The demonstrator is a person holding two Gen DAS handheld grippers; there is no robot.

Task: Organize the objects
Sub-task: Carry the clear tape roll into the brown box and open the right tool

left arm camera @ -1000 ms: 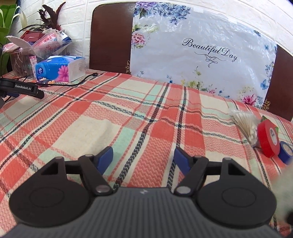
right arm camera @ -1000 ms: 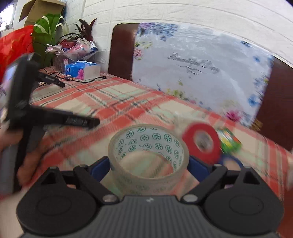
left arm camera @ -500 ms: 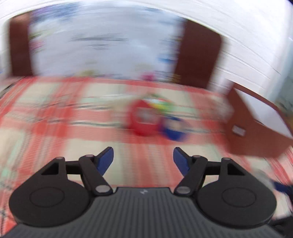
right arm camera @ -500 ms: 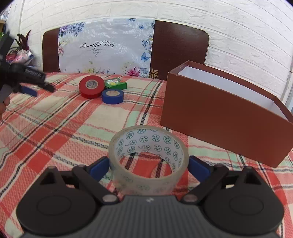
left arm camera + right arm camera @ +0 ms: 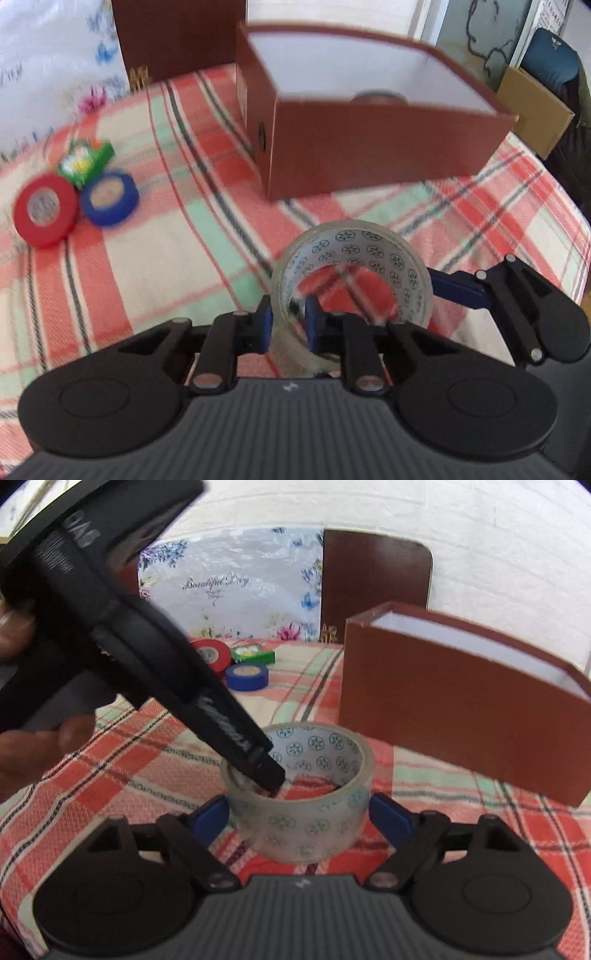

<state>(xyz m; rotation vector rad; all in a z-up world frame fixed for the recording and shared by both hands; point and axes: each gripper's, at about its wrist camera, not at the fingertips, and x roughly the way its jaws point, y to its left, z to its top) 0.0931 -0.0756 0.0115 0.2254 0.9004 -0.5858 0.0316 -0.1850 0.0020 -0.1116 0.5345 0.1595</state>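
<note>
- The clear tape roll (image 5: 352, 273) stands on its flat end on the checked desk (image 5: 155, 258), its hole facing up, just in front of the brown box (image 5: 369, 147).
- The left gripper (image 5: 287, 325) has just been closing its jaws and now pinches the near wall of the roll, one blue pad outside and one inside the ring.
- From the right wrist view the left gripper (image 5: 271, 775) comes down slantwise from the upper left, tip dipping into the tape roll (image 5: 299, 794), with a hand (image 5: 44, 738) gripping its handle; the white lettering on its black arm is too blurred to read.
- The right gripper (image 5: 298, 818) straddles the roll with its blue pads at either side; its jaws have just been narrowing, and whether the pads touch I cannot tell.
- In the left wrist view only one blue finger of the right gripper (image 5: 458, 288) shows, beside the roll's right side.
- Only the left view looks down into the box: white inside, with a dark round thing (image 5: 380, 96) against the near wall. The right view shows the box (image 5: 461, 709) from the side.
- Both views show a red tape roll (image 5: 44, 210), a blue tape roll (image 5: 110, 198) and a small green box (image 5: 86, 164) clustered together, well apart from the clear roll.
- The right view shows a flowered plastic sheet (image 5: 236, 590) reading "Beautiful Day", leaning against a dark brown chair back (image 5: 373, 587).
</note>
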